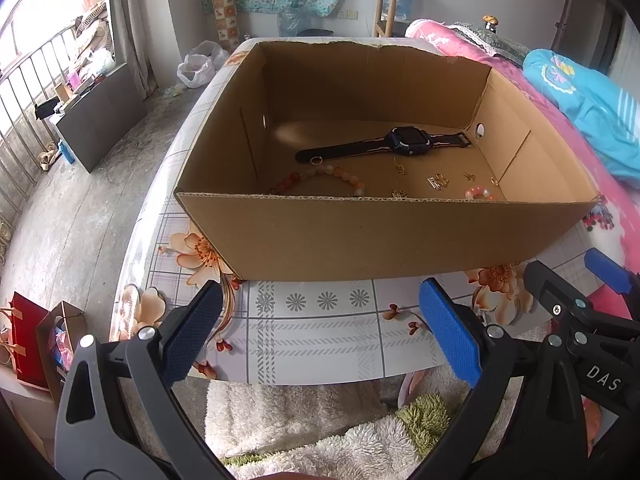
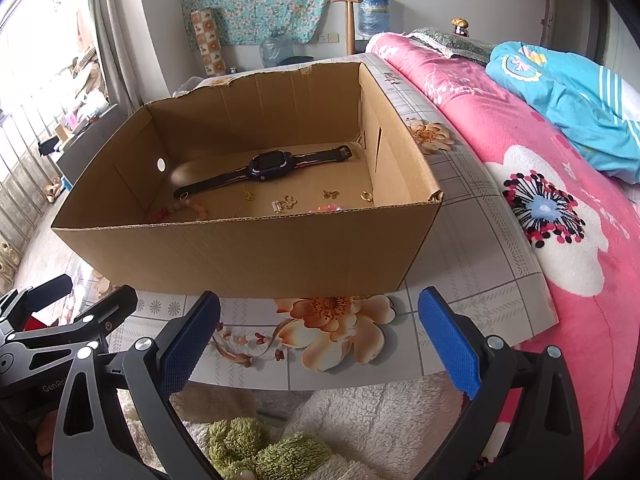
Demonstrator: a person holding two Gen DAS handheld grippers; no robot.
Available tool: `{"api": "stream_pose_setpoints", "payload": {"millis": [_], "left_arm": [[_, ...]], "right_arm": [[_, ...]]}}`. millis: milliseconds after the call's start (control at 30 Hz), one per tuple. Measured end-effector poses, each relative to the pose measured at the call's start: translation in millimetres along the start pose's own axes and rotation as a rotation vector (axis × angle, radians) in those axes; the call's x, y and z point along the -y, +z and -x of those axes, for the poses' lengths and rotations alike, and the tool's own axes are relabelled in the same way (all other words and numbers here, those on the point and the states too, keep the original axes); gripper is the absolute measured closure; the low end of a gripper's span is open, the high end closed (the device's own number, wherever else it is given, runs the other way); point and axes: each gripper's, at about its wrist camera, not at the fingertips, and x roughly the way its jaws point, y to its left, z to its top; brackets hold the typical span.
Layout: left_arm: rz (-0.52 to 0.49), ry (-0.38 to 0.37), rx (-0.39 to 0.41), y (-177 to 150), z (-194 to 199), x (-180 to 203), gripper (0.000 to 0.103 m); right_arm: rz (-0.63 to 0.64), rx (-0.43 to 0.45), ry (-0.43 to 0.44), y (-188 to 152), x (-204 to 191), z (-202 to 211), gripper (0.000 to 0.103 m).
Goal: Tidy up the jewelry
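An open corrugated cardboard box (image 1: 384,236) with a ragged, torn rear rim and small round holes punched in its side walls sits on a table (image 1: 320,336) covered in glossy oilcloth printed with grey plaid squares and large orange blossoms. Laid flat on the box's bare floor are a dark smartwatch (image 1: 408,142) with a chunky square case and a long rubbery strap, a bracelet (image 1: 320,176) of smooth round orange and cream beads just in front of it, a smaller pink beaded bracelet (image 1: 478,193) near the right wall, and a scatter of small gold-coloured charms (image 1: 438,181) and a ring between them. The left gripper (image 1: 316,336) and the right gripper (image 2: 320,344) both hover at the table's near edge, outside the box and touching nothing, their jaws spread wide and empty; each finger carries a blue, finely ribbed rubber pad on a matte black plastic frame with silver rivets. White lettering reads "DAS" on the right tool's body and "GenRo", cut off, on the left's. A fluffy cream-and-green fleece fabric (image 2: 340,432) lies below the table edge, and a pink plush flower-patterned blanket (image 2: 540,208) covers the bed beside it.
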Motion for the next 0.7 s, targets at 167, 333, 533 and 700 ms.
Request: {"api": "stream_pose_setpoints", "payload": {"millis": [167,333,533,700], "left_arm": [[0.001,0.000,0.000,-0.1,-0.3,0.0,0.008],[0.001,0.000,-0.001,-0.1,-0.2,-0.3,0.008],[0.002,0.000,-0.004,-0.2,-0.2,-1.2,0.008],[0.003,-0.001,-0.004,0.1,-0.5,-1.3,0.008]], "right_arm": [[0.000,0.000,0.000,-0.3,0.0,-0.6,0.006],[0.000,-0.001,-0.001,-0.1,-0.3,-0.6,0.006],[0.000,-0.003,-0.001,-0.2,-0.2,-2.1,0.006],[0.001,-0.004,-0.001,-0.2,-0.2,-2.5,0.006]]}}
